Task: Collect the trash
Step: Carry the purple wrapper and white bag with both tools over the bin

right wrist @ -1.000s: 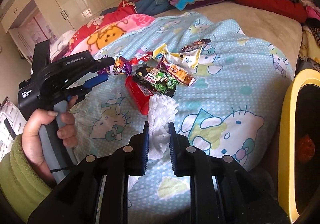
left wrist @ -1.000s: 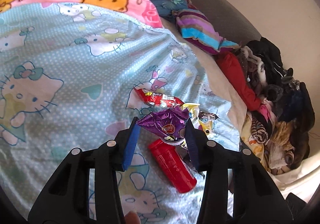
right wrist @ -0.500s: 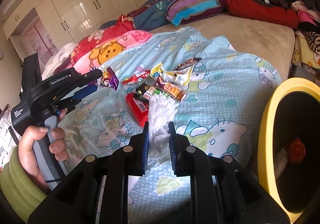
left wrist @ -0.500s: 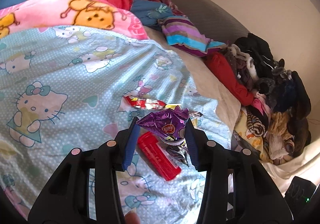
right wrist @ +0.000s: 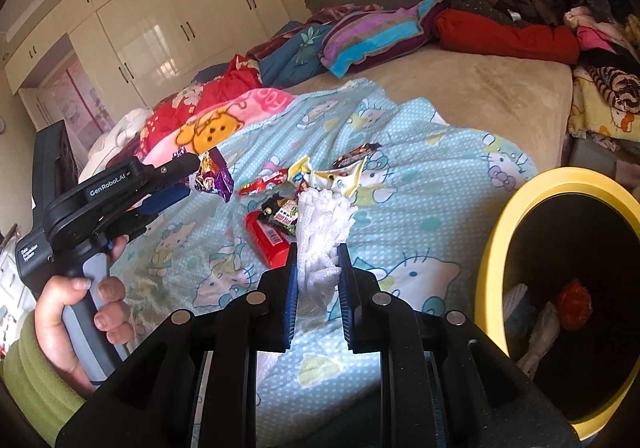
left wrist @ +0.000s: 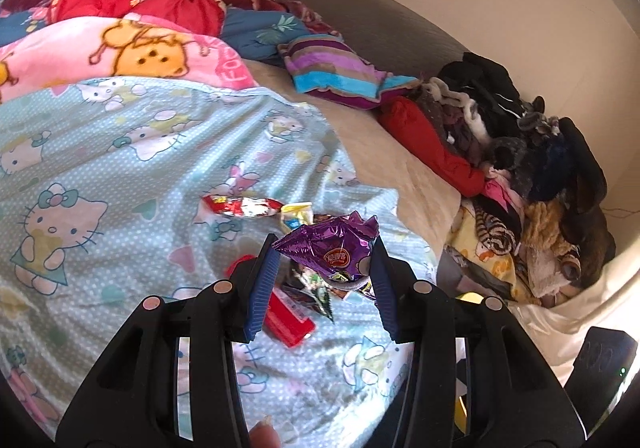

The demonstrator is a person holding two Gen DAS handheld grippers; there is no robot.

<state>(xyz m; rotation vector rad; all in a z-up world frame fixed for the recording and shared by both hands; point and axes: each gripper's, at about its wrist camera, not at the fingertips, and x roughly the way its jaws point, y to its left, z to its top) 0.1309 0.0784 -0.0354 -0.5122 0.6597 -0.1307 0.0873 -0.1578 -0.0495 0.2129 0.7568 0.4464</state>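
Purple foil wrapper (left wrist: 332, 248) crumpled, clamped between left fingers (left wrist: 262, 284), raised off bed. White crinkled plastic wad (right wrist: 322, 232) pinched upright between right fingers (right wrist: 291, 288). Red tube (right wrist: 266, 242) and mixed snack wrappers (right wrist: 328, 174) lie beyond fingertips on quilt.

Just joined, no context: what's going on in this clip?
A person is clearing trash off a bed with a handheld claw in each hand. The left claw grips a purple wrapper; the right claw grips a white crumpled tissue. More wrappers and a red tube lie on the blanket. A yellow-rimmed bin stands right.
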